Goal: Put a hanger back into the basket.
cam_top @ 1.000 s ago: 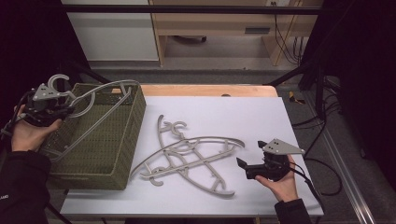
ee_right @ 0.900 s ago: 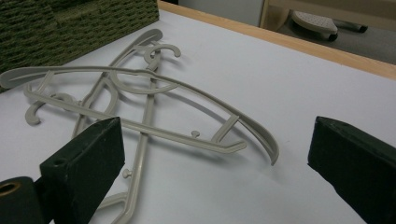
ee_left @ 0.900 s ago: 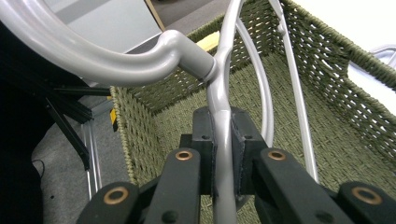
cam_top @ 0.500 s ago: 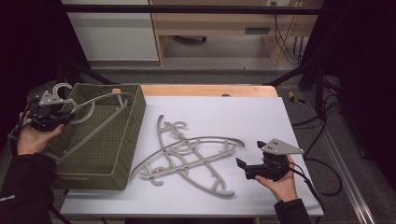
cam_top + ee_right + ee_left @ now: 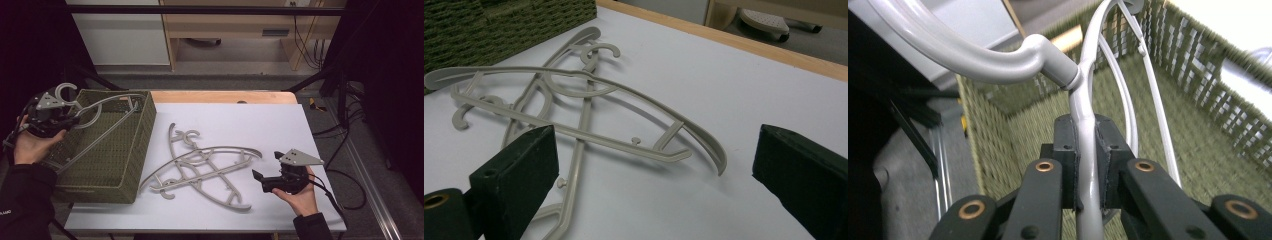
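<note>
We note the left gripper (image 5: 70, 120) clamps the grey hanger (image 5: 107, 107) near its hook; its long axis slants down into the green basket (image 5: 127, 165). Right gripper (image 5: 260, 179) gapes wide beside the worktop hangers (image 5: 200, 167).

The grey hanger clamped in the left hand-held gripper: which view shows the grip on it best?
The left gripper view: the pads squeeze the grey hanger just below its hook, over the green basket. The high view shows the left hand-held gripper small, at the basket's left edge. The right gripper view adds nothing on this grip.
</note>
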Action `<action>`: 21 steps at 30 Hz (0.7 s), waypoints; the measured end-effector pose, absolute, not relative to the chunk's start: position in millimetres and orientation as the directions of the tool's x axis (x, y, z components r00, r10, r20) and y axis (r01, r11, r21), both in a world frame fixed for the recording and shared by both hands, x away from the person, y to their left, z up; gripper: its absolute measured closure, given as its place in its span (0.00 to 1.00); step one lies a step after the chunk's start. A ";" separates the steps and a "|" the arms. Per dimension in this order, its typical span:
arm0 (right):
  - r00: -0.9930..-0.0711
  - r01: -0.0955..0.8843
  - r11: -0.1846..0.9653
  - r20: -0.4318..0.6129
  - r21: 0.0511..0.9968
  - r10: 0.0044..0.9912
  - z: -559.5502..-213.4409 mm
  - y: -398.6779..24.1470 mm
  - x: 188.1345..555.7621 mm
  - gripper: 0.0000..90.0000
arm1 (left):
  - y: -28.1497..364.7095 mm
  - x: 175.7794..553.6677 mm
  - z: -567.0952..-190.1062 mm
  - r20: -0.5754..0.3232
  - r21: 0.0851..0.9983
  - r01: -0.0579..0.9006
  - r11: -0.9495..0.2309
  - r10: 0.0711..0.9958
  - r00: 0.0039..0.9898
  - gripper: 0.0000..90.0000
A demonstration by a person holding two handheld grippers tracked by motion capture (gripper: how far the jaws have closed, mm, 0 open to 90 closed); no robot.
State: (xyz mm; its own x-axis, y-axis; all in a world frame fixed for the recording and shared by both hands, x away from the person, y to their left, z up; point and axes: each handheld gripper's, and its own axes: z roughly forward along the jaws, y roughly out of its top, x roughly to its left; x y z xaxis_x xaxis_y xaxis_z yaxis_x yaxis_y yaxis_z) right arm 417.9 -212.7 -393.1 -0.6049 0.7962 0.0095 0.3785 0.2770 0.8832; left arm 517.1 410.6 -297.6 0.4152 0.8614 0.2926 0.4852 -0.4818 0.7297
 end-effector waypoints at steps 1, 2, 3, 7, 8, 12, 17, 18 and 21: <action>-0.605 0.379 0.275 0.012 0.884 0.796 -392.9 -212.8 417.8 0.05 | 409.1 517.1 -295.3 0.306 0.729 0.478 -0.490 0.858 0.413 0.91; -0.605 0.379 0.273 0.013 0.884 0.796 -392.8 -212.8 417.7 0.05 | 408.3 517.7 -294.4 0.310 0.730 0.472 -0.494 0.855 0.415 0.91; -0.605 0.379 0.273 0.013 0.884 0.796 -392.6 -212.8 417.6 0.05 | 407.8 518.8 -294.6 0.318 0.729 0.468 -0.499 0.853 0.415 0.91; -0.603 0.380 0.271 0.015 0.884 0.797 -391.9 -213.6 416.8 0.06 | 410.0 525.5 -303.0 0.310 0.735 0.469 -0.491 0.857 0.411 0.91; -0.603 0.380 0.271 0.015 0.885 0.797 -391.8 -213.7 416.9 0.06 | 411.2 526.9 -306.2 0.306 0.737 0.469 -0.486 0.859 0.410 0.91; -0.607 0.381 0.281 0.009 0.881 0.795 -394.3 -211.8 418.6 0.06 | 418.9 527.5 -317.2 0.291 0.752 0.457 -0.475 0.861 0.417 0.91; -0.610 0.388 0.290 0.008 0.875 0.792 -396.4 -209.5 419.4 0.06 | 413.1 530.8 -324.0 0.304 0.735 0.461 -0.498 0.849 0.433 0.91; -0.610 0.387 0.287 0.010 0.876 0.792 -396.1 -209.7 419.2 0.06 | 411.7 531.3 -325.2 0.311 0.729 0.463 -0.505 0.846 0.433 0.91; -0.611 0.382 0.285 0.010 0.879 0.791 -395.1 -210.6 418.7 0.06 | 413.8 532.4 -330.4 0.296 0.738 0.467 -0.487 0.856 0.424 0.91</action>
State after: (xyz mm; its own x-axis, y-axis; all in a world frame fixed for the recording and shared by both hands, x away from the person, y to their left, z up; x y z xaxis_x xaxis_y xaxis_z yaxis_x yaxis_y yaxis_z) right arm 418.7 -210.6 -395.1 -0.6113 0.7913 0.0096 0.3822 0.2845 0.8792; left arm 532.4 413.8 -330.4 0.4236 0.8560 0.2965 0.4674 -0.4869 0.7379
